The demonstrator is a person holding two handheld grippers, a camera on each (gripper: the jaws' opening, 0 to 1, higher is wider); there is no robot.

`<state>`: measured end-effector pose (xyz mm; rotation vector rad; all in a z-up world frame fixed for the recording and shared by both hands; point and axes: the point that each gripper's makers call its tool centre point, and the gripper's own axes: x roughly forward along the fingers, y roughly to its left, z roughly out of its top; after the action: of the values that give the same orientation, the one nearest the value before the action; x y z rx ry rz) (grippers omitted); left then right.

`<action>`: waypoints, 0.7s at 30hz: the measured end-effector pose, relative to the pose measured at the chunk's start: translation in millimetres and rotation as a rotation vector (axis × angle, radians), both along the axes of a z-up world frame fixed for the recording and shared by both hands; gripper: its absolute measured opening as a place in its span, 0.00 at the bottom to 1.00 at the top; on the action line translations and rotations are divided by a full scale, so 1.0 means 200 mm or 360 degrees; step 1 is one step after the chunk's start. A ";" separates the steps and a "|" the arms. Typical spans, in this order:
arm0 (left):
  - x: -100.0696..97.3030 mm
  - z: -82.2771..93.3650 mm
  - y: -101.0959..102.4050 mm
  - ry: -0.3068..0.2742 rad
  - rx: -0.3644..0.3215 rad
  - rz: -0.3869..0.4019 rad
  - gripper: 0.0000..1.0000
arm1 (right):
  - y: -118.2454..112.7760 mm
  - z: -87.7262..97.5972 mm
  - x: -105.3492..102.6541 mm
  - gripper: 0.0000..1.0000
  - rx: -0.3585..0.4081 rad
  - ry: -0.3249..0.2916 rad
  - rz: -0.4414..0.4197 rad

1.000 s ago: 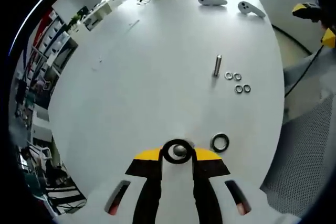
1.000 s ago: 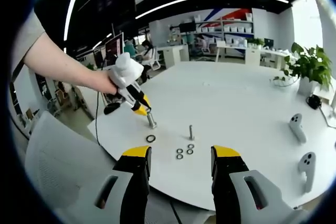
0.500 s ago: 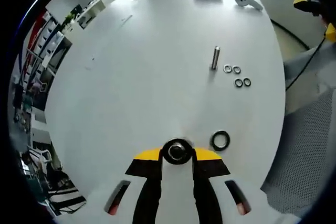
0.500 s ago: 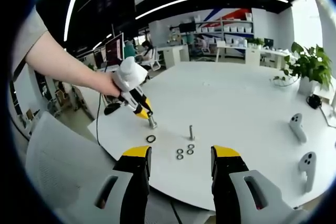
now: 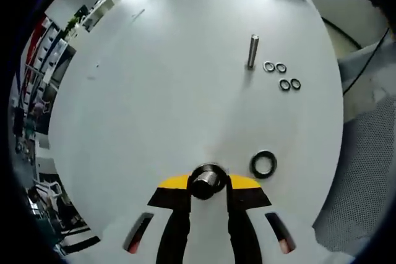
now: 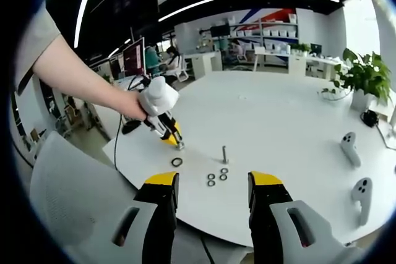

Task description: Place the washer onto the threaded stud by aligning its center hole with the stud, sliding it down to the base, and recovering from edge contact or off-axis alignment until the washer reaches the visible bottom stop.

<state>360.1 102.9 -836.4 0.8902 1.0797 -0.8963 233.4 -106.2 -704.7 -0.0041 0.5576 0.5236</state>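
Note:
My left gripper is shut on a short metal stud, seen end-on between the yellow jaw tips. A black washer lies flat on the white table, just right of it. Farther off a second stud stands upright, with several small washers beside it. In the right gripper view a hand holds the left gripper tilted down, its stud touching the table above the black washer. My right gripper is open and holds nothing, near the table edge, short of the upright stud and small washers.
Two white controllers lie at the table's right side, with a potted plant beyond. A grey mesh chair stands at the near left edge. The person's bare arm reaches in from the left. Office desks and shelves fill the background.
The left gripper has tipped further down toward the table, seen from the right gripper view. The dark ring around the held stud's end a second ago no longer stands out.

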 end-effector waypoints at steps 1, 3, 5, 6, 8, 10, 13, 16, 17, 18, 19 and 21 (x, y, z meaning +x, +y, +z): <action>0.00 -0.01 0.00 -0.0003 0.0005 -0.0006 0.20 | 0.00 0.00 0.00 0.47 -0.0002 0.0001 0.0000; -0.01 -0.02 -0.01 0.0014 -0.0016 0.0031 0.20 | 0.00 0.00 0.00 0.47 0.0001 0.0007 -0.0004; 0.00 -0.03 -0.02 0.0016 -0.0026 0.0038 0.19 | 0.00 -0.01 0.00 0.47 0.0000 0.0008 -0.0005; 0.00 -0.03 -0.02 0.0019 -0.0031 0.0046 0.19 | 0.00 -0.01 0.00 0.47 -0.0001 0.0009 -0.0005; 0.00 -0.04 -0.03 0.0023 -0.0051 0.0065 0.19 | 0.00 -0.01 0.00 0.47 -0.0001 0.0009 -0.0006; 0.00 -0.05 -0.02 0.0020 -0.0044 0.0073 0.19 | -0.01 -0.01 0.00 0.47 -0.0001 0.0010 -0.0008; -0.01 -0.04 -0.05 0.0025 -0.0076 0.0082 0.15 | -0.01 -0.01 0.00 0.46 -0.0004 0.0012 -0.0011; 0.01 -0.04 -0.05 0.0002 -0.0062 0.0070 0.13 | -0.01 -0.01 0.00 0.46 -0.0005 0.0011 -0.0014; 0.01 -0.04 -0.05 0.0004 -0.0065 0.0079 0.13 | -0.02 -0.01 0.00 0.46 0.0001 0.0011 -0.0021; 0.01 -0.04 -0.04 0.0006 -0.0074 0.0089 0.13 | -0.02 -0.01 0.00 0.46 0.0001 0.0012 -0.0022; 0.01 -0.04 -0.04 0.0009 -0.0084 0.0096 0.13 | -0.02 -0.01 0.00 0.46 -0.0001 0.0012 -0.0020; 0.00 -0.04 -0.04 0.0022 -0.0115 0.0125 0.14 | -0.01 -0.01 0.00 0.46 -0.0005 0.0013 -0.0013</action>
<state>361.0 94.7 -843.7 0.7779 1.0804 -0.8715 232.9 -108.7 -706.2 -0.0024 0.5664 0.5148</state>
